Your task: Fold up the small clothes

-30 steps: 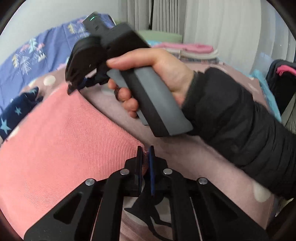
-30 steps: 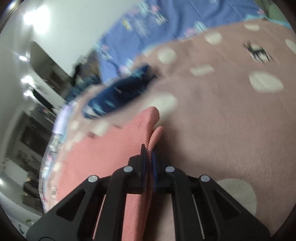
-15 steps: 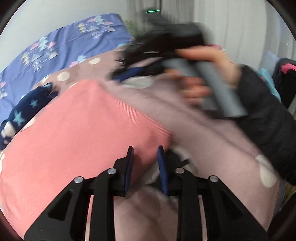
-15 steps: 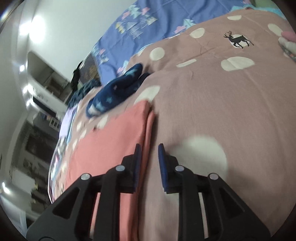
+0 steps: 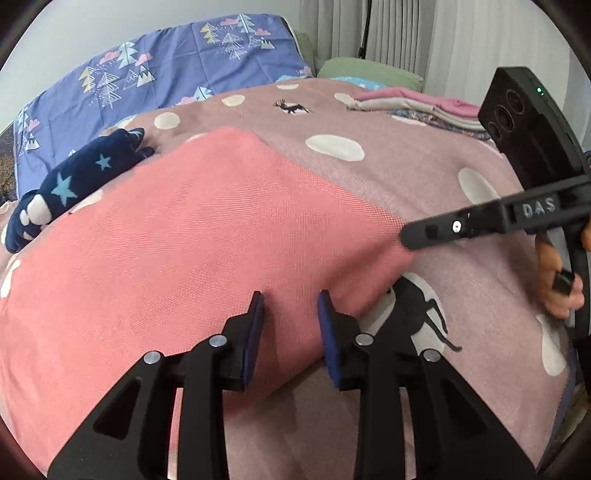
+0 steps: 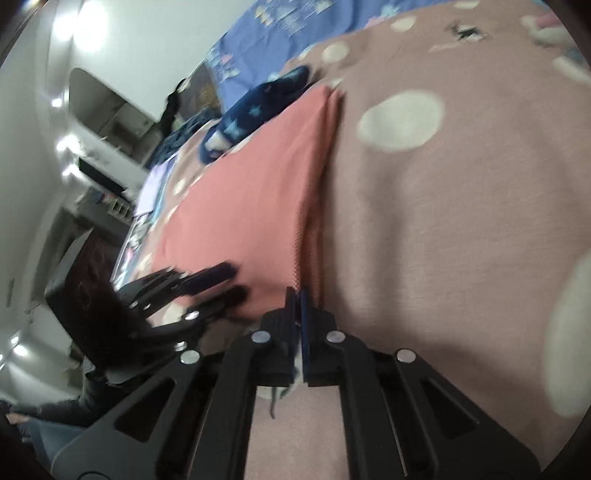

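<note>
- The pink garment (image 5: 207,236) lay flat on the bed, folded at least once: the right wrist view showed two layers stacked along its right-hand edge.
- The left tongs (image 5: 290,325) stood over the garment's near edge with the jaws opening. Pink cloth showed in the gap, but the pads were not pressing on it; the garment was judged released on that side.
- The right tongs (image 6: 298,314) were clenched, jaws together, at the near corner of the doubled edge. Whether a thin layer of cloth was pinched between them could not be told; that view was blurred.
- Judgement: one fold was in place and laid down. A further fold, to bring the piece to the size of the finished ones, appeared outstanding, as did moving it to the pile.
- A stack of folded clothes (image 5: 417,107) sat at the far right of the bed, well apart from the pink garment; this was taken as completed work.
- A dark blue star-patterned item (image 5: 70,188) lay unfolded just beyond the garment's far left corner and was judged still to be done.
- The surface was a bed under a dusty-pink cover (image 5: 424,177) with pale spots and deer motifs.
- A blue tree-print sheet (image 5: 147,85) lay at the far end, with grey curtains (image 5: 424,33) behind.
- Shelving and bright lights showed at the left of the right wrist view, too blurred for detail.
</note>
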Tool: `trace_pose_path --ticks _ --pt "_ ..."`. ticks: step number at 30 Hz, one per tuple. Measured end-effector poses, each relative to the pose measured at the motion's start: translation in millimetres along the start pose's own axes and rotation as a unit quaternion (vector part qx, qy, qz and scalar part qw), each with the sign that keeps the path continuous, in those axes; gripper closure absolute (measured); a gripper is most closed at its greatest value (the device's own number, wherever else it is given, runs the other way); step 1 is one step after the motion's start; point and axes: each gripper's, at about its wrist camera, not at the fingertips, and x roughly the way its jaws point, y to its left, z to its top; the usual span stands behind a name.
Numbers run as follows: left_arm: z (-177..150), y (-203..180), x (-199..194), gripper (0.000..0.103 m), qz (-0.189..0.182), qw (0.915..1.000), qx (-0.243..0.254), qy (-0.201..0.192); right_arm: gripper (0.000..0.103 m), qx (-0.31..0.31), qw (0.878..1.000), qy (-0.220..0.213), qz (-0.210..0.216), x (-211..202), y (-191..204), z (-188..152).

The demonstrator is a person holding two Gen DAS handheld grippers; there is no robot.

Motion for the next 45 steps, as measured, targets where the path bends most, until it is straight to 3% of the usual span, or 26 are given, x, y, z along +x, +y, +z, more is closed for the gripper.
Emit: trace_pose_path --ticks 3,7,9,11,15,17,21,22,25,31,37,39,40,42,45 --pt "-7.5 11.1 -13.9 0.072 0.027 0.9996 -0.008 -0.002 0.100 0.008 1.000 0.021 -0.022 5.2 -0.9 -5.8" --pt "-29.3 46.2 -50.5 0.070 0.046 0.9976 -0.047 -0.024 0.084 -0.032 0.995 -0.027 -0.092 -17.5 26.2 -5.7" --pt "-48.5 72.1 -75.7 0.064 0.067 0.9941 -0.077 -0.038 0.083 -0.061 0.992 -0.046 -0.103 -22.0 47.9 -7.4" --pt "-67.7 96.9 -96.8 0.064 0.095 0.9886 -0.108 -0.045 0.082 -0.109 0.986 -0.057 -0.109 -18.1 81.7 -8.6" --pt "-120.0 154.7 -145.9 0.065 0.141 0.9683 -0.196 -0.062 0.072 -0.235 0.966 -0.050 -0.093 20.3 161.9 -24.0" --pt "-140.0 173.4 -161.7 0.078 0.159 0.9591 -0.225 -0.066 0.072 -0.298 0.951 -0.039 -0.077 55.4 205.8 -41.0" --pt "-176.6 201.7 -186.6 0.081 0.176 0.9402 -0.280 -0.082 0.069 -0.407 0.910 -0.026 -0.077 107.8 276.4 -81.2" --pt "-181.9 205.1 -189.5 0.081 0.177 0.9381 -0.286 -0.084 0.064 -0.441 0.893 -0.028 -0.085 123.2 295.4 -92.0" --pt "-193.6 214.2 -194.2 0.081 0.181 0.9350 -0.292 -0.087 0.061 -0.513 0.850 -0.030 -0.116 164.9 330.7 -111.8" --pt "-214.4 236.7 -198.3 0.080 0.167 0.9262 -0.322 -0.104 0.061 -0.582 0.786 -0.046 -0.203 227.9 353.3 -123.6" --pt "-228.2 253.9 -199.3 0.080 0.128 0.9180 -0.354 -0.125 0.061 -0.619 0.742 -0.083 -0.242 249.7 360.4 -131.3" --pt "-232.3 257.1 -197.6 0.080 0.118 0.9145 -0.365 -0.127 0.068 -0.631 0.728 -0.091 -0.251 257.7 363.6 -132.9" --pt "-234.4 259.0 -196.8 0.080 0.112 0.9124 -0.372 -0.128 0.080 -0.638 0.720 -0.091 -0.257 264.8 364.9 -132.2" --pt "-237.9 262.1 -197.7 0.080 0.102 0.9085 -0.383 -0.132 0.099 -0.634 0.723 -0.098 -0.255 263.6 366.1 -130.1" --pt "-240.7 266.4 -203.5 0.080 0.095 0.9065 -0.387 -0.140 0.099 -0.614 0.748 -0.126 -0.219 238.1 371.2 -126.1"
